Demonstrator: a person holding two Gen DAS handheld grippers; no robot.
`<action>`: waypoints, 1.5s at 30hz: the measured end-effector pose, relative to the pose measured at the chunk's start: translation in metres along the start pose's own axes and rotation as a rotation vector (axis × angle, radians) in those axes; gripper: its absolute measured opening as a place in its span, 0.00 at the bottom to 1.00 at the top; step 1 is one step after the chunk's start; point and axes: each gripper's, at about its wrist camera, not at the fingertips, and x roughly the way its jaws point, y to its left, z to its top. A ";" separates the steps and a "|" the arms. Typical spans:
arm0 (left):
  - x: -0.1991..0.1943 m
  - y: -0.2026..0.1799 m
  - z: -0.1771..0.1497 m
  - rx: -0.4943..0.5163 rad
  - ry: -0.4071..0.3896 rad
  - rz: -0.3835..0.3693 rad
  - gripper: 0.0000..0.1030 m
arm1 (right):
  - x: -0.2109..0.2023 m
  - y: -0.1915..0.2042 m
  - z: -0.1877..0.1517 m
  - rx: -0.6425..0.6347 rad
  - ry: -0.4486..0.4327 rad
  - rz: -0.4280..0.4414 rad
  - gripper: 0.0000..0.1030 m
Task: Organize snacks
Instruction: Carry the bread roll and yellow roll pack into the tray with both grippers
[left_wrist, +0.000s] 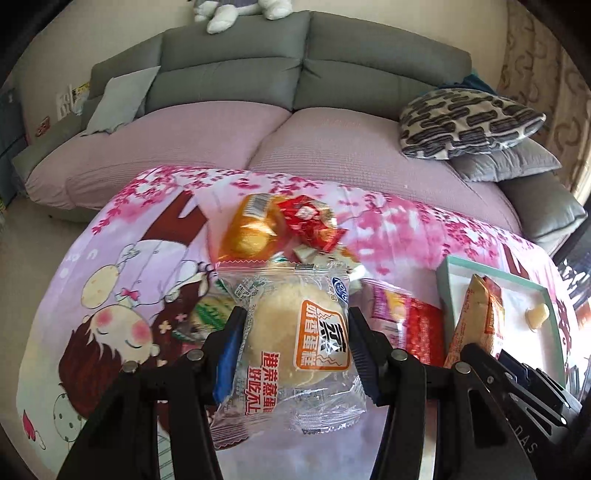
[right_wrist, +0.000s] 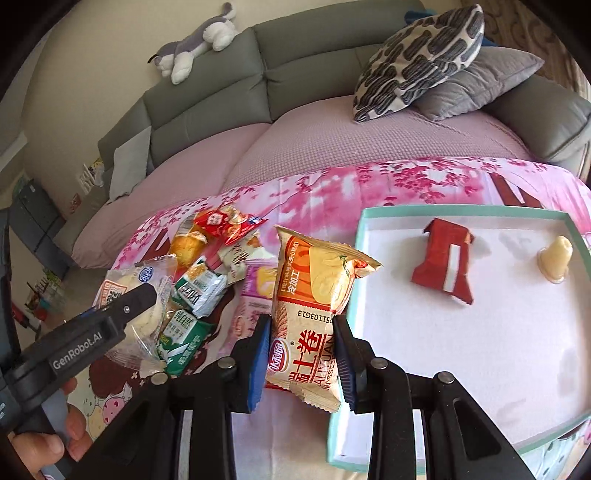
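Landmark: the teal-rimmed box (right_wrist: 360, 236) lay on the pink cartoon cloth (left_wrist: 122, 280); every place below was taken from it.
Snack pile: the loose heap (right_wrist: 207, 266) sat well to the left of the box, on the cloth.
Left gripper: the left gripper (left_wrist: 295, 347) was clamped on a clear-wrapped steamed cake (left_wrist: 291, 332), lifted clear of the cloth, left of the box and above the pile's near edge.
Right gripper: the right gripper (right_wrist: 301, 362) was clenched on an orange egg-roll packet (right_wrist: 314, 306), held upright at the box's left rim (overlapping it in the right wrist view).
Box contents: a red wrapped snack (right_wrist: 445, 262) lay in the box's middle, a small pale sweet (right_wrist: 554, 258) toward its right side.
Step in hand: probably carrying both picked snacks from pile to box.
Next move: likely bring each packet over the white floor, lower it beside the red one, then release.
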 end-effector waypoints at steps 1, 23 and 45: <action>0.001 -0.012 0.001 0.022 0.002 -0.017 0.54 | -0.002 -0.009 0.002 0.016 -0.007 -0.014 0.34; 0.057 -0.185 0.023 0.318 0.020 -0.125 0.54 | -0.015 -0.150 0.019 0.220 -0.070 -0.218 0.34; 0.098 -0.221 0.004 0.377 0.107 -0.135 0.55 | -0.007 -0.165 0.017 0.223 -0.075 -0.233 0.34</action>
